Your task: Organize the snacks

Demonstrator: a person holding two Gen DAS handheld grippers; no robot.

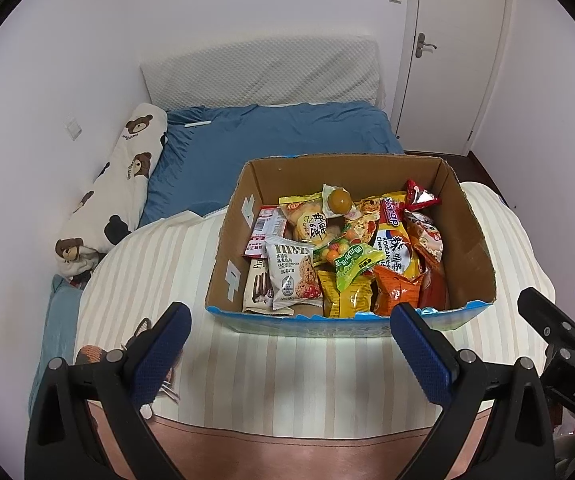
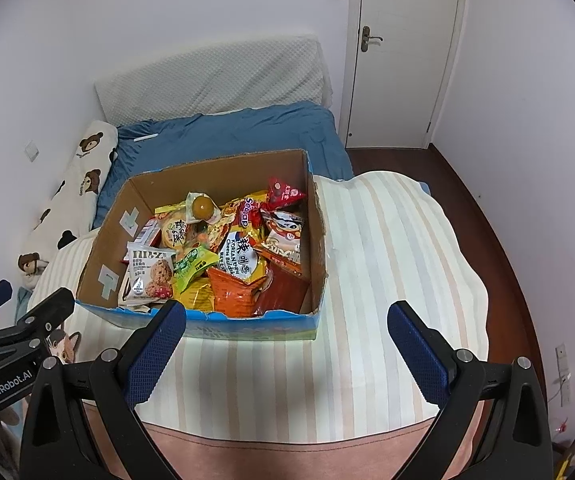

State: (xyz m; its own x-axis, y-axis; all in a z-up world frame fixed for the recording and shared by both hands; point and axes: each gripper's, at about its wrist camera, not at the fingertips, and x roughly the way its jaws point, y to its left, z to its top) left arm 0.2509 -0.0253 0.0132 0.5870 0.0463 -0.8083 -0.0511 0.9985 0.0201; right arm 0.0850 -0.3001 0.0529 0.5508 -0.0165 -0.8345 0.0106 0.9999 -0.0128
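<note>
Nearest, the left gripper (image 1: 289,344) and right gripper (image 2: 285,346) both gape wide, holding nothing, above the striped blanket (image 1: 271,372). Just ahead sits the open cardboard box (image 1: 469,240) heaped with snack packets (image 1: 351,256), squarely before the left gripper, left of the right.
</note>
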